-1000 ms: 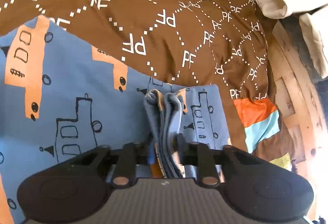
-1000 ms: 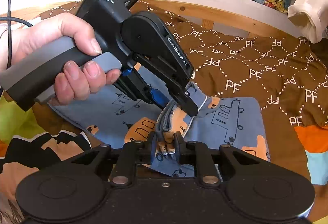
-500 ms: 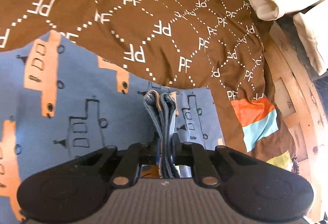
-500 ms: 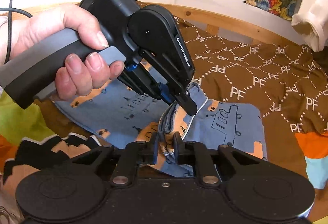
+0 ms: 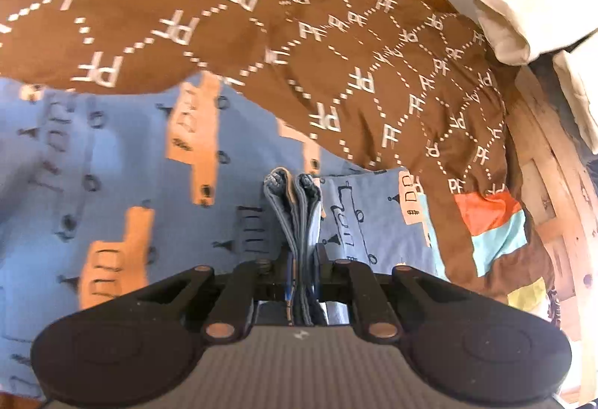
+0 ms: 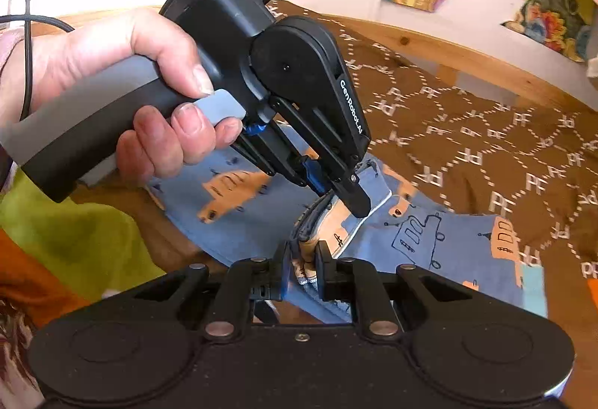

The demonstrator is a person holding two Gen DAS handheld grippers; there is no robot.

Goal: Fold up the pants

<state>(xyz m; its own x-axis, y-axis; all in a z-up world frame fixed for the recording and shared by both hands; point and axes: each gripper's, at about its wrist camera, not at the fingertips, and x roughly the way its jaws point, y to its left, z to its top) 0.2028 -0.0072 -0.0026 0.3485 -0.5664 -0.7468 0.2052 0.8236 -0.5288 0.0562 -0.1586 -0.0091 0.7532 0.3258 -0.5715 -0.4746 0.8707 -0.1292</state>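
Observation:
The pants [image 5: 123,162] are blue with orange and outlined truck prints and lie on a brown bedspread. My left gripper [image 5: 302,259] is shut on a bunched stack of pant layers [image 5: 295,207] that stands up between its fingers. In the right wrist view the pants [image 6: 441,240] spread to the right, and my right gripper [image 6: 302,259] is shut on the same bunched edge. The left gripper [image 6: 355,199], held in a hand, pinches that edge just beyond my right fingertips.
The brown "PF" bedspread [image 5: 261,16] covers the bed, with orange and teal patches [image 5: 493,229] at the right. A wooden bed frame [image 5: 553,184] runs along the right and back. Cream cloth [image 5: 530,20] hangs at top right. A green and orange blanket [image 6: 74,244] lies at left.
Both grippers have lifted and carried the pinched pant edge; more of the pants hangs spread below the left gripper. Both grips are unchanged.

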